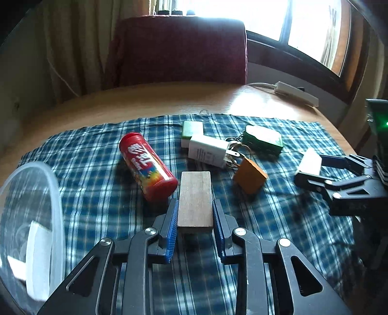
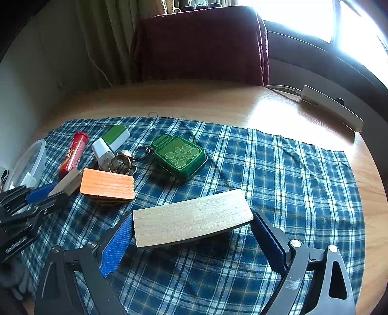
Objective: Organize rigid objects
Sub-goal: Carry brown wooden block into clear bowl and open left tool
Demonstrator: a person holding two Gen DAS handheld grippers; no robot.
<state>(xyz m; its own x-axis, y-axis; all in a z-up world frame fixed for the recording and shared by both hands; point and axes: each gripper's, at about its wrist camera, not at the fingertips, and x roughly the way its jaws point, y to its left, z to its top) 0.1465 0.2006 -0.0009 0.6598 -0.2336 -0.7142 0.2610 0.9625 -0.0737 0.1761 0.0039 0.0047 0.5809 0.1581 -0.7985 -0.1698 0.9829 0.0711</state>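
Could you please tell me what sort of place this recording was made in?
Probably a home living or dining room: a wooden table under a plaid cloth, a cloth-draped chair, curtains beside a bright window.

Little could be read. The red can [image 1: 147, 166], lying on its side just left of the wooden block [image 1: 195, 201], carried large white characters on its label, seemingly Chinese, with a smaller line of white lettering beneath; neither could be made out for certain. The white charger [image 1: 209, 153], beyond the wooden block, bore fine grey print on its side, too small to read. The green tin [image 2: 180, 155], farther from the wooden block, showed only a jar-and-leaves drawing, no words.
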